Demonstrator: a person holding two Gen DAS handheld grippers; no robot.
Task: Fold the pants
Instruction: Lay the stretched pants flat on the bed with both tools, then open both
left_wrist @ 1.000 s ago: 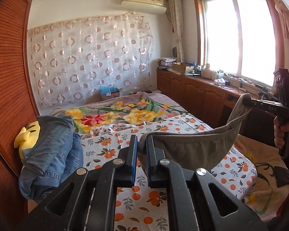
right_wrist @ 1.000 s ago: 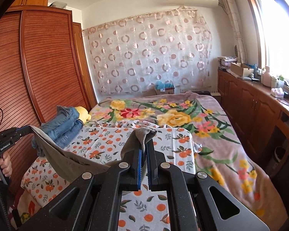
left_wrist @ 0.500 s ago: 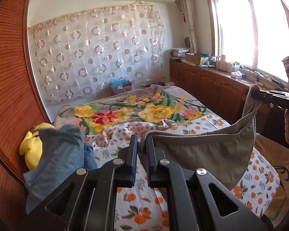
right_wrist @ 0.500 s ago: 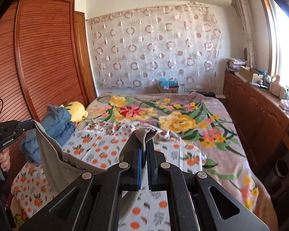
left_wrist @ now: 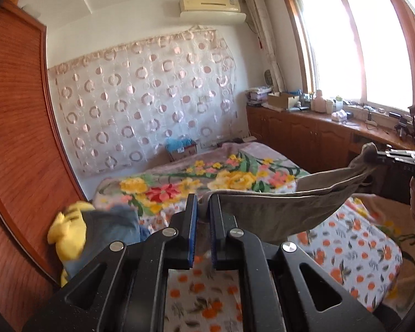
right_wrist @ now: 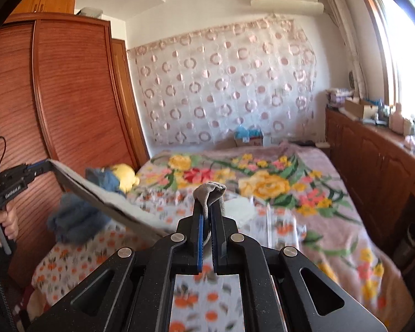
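Note:
Grey pants [left_wrist: 279, 210] hang stretched in the air between my two grippers, above the bed. My left gripper [left_wrist: 203, 203] is shut on one end of the waistband. My right gripper [right_wrist: 207, 207] is shut on the other end, a bunch of grey cloth [right_wrist: 210, 191] sticking up between its fingers. The right gripper also shows at the right edge of the left wrist view [left_wrist: 373, 156], and the left gripper at the left edge of the right wrist view [right_wrist: 45, 166]. The pants sag in the middle [right_wrist: 110, 202]. Their lower part is hidden.
The bed [left_wrist: 354, 251] has an orange-print sheet and a floral blanket [right_wrist: 262, 177]. Blue jeans [left_wrist: 113, 224] and a yellow plush toy [left_wrist: 66, 229] lie at its left side by the wooden wardrobe [right_wrist: 69, 96]. Cabinets [right_wrist: 373, 166] run along the right under the window.
Both grippers have lifted and tilted upward, raising the pants higher off the bed. The cloth is now stretched more tautly between them.

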